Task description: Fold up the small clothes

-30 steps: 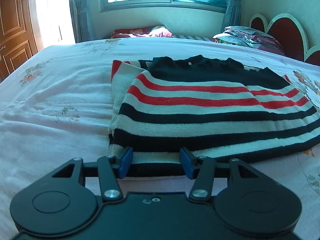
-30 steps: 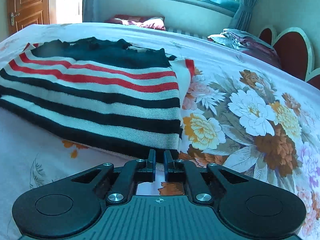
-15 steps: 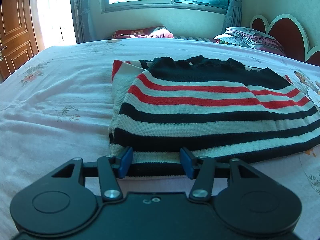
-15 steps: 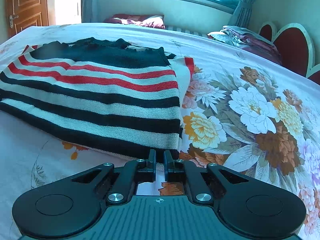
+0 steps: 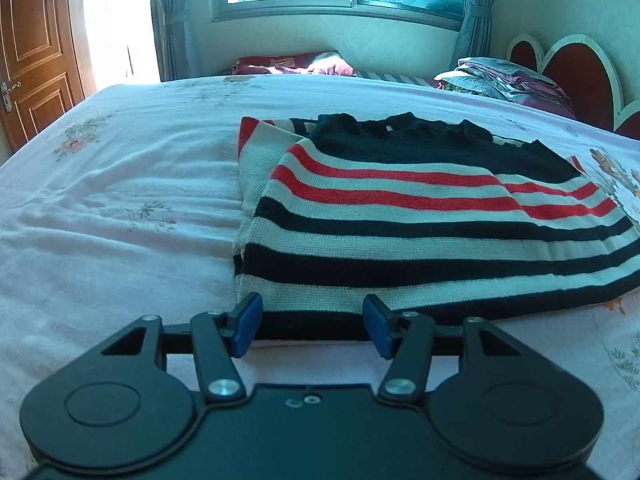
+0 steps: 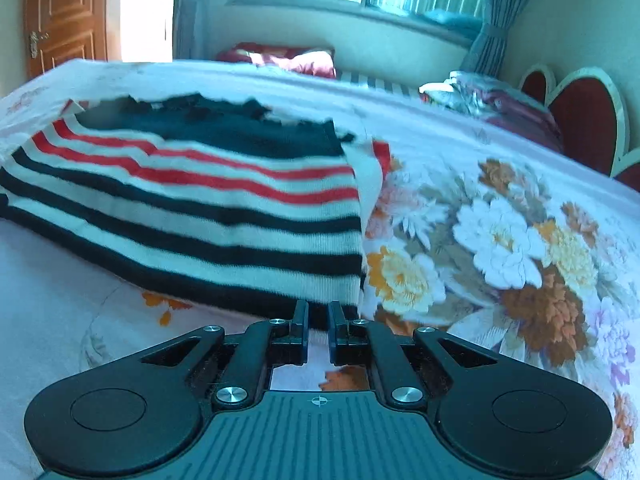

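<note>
- Left wrist view: striped sweater (image 5: 420,216) lies part-folded on the bed (image 5: 120,208), sleeve edges tucked under at each side.
- Left gripper (image 5: 312,322) straddles the near hem at its left corner; jaws are opening, hem between them, pads not pressing.
- Right gripper (image 6: 318,316) is clenched at the hem's right corner; whether cloth is pinched cannot be told.
- Judged step: hem fold. Next move calls for both corners gripped and carried toward the collar.
- No brand, label or legible writing visible.

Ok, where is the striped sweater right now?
The striped sweater lies folded on the bed, just ahead of both grippers; right of centre in the left wrist view, left in the right wrist view.
</note>
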Tool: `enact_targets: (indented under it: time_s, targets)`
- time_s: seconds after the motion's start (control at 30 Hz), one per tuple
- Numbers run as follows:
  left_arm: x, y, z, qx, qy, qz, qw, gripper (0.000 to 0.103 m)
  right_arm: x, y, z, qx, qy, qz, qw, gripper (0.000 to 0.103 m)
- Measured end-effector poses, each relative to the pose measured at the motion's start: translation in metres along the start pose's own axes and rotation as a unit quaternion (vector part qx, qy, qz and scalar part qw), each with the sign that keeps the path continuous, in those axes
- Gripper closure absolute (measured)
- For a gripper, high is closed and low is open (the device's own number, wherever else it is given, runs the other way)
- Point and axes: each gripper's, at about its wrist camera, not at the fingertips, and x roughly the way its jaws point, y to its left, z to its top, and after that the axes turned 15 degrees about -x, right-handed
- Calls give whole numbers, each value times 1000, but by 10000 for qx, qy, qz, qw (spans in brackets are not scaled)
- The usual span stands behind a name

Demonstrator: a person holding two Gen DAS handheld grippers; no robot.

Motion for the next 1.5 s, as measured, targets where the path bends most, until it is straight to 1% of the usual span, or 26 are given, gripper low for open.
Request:
enact_targets:
  time_s: [0.03, 0.1, 0.27, 0.33, 0.37, 0.43, 0.47, 0.5, 0.57, 0.6, 0.63, 0.67, 0.7, 0.8, 0.87, 0.9, 0.93, 1.03, 1.1, 1.13, 1.17, 1.3, 1.37, 1.4, 1.47, 1.5]
  targets:
    - [1, -2, 2, 32, 8, 77, 10000, 46, 8, -2, -3, 80, 149, 83, 9998, 96]
    - [-2, -7, 6, 16, 53, 161, 9999, 48, 3, -1, -1, 108, 129, 46, 9998, 96]
    - [-21, -10, 0, -86, -18, 93, 9999, 45, -32, -2, -10, 433, -411, 132, 9981, 96]
    - [-30, -10, -5, -167, -76, -11, 9998, 32, -42, -4, -16, 592, -528, 162, 9967, 96]
    - [-35, -10, -8, -213, -139, -27, 9997, 31, -47, -3, -18, 635, -560, 104, 9964, 95]
    - [-41, -11, -14, -303, -126, -20, 9995, 30, -57, -2, -22, 688, -671, -126, 9953, 51]
    - [-43, -10, -16, -396, -111, -22, 9992, 30, -62, -2, -24, 726, -812, -167, 9939, 25]
    - [-45, -8, -19, -504, -86, -51, 9987, 30, -67, -1, -25, 751, -960, -153, 9924, 25]
    - [-49, -4, -25, -786, -2, -214, 9967, 30, -74, 2, -25, 744, -1063, -52, 9915, 25]
    - [-51, 0, -28, -968, 65, -413, 9944, 36, -76, 5, -25, 752, -1084, -7, 9913, 29]
    - [-51, 5, -30, -1187, 106, -574, 9912, 65, -79, 6, -24, 786, -1149, 77, 9902, 40]
    - [-48, 9, -31, -1355, 211, -631, 9885, 84, -79, 7, -24, 806, -1164, 199, 9897, 66]
    - [-45, 14, -33, -1567, 306, -686, 9848, 103, -78, 9, -22, 844, -1128, 302, 9896, 82]
    - [-41, 30, -37, -2221, 131, -997, 9698, 101, -74, 13, -17, 904, -1079, 342, 9894, 86]
    - [-31, 38, -35, -2616, 138, -973, 9602, 59, -69, 16, -9, 864, -1031, 386, 9902, 86]
    - [-25, 43, -34, -2862, 132, -1024, 9526, 28, -64, 16, -5, 863, -1012, 395, 9903, 86]
    - [-20, 49, -33, -3117, 100, -1210, 9424, 24, -59, 17, 0, 884, -981, 395, 9905, 86]
    - [-5, 61, -27, -3683, 1, -1480, 9178, 24, -41, 20, 21, 1026, -921, 592, 9887, 86]
    - [5, 68, -22, -3967, -144, -1618, 9034, 24, -30, 22, 35, 1161, -932, 706, 9863, 86]
    - [10, 70, -20, -4050, -204, -1667, 8988, 25, -23, 22, 44, 1260, -901, 759, 9850, 86]
    - [14, 71, -16, -4082, -264, -1684, 8968, 25, -16, 24, 51, 1316, -883, 794, 9842, 86]
    - [32, 70, 1, -4042, -380, -1640, 8990, 29, 8, 33, 80, 1363, -803, 959, 9827, 86]
    - [40, 72, 7, -4134, -406, -1618, 8951, 32, 16, 39, 92, 1278, -815, 1012, 9833, 86]
    - [43, 73, 10, -4187, -398, -1591, 8932, 38, 19, 43, 97, 1222, -814, 1026, 9838, 86]
    - [49, 77, 13, -4263, -354, -1495, 8914, 54, 26, 53, 108, 1066, -783, 1027, 9859, 86]
    - [52, 80, 14, -4308, -311, -1453, 8901, 68, 28, 57, 112, 992, -767, 1010, 9870, 86]
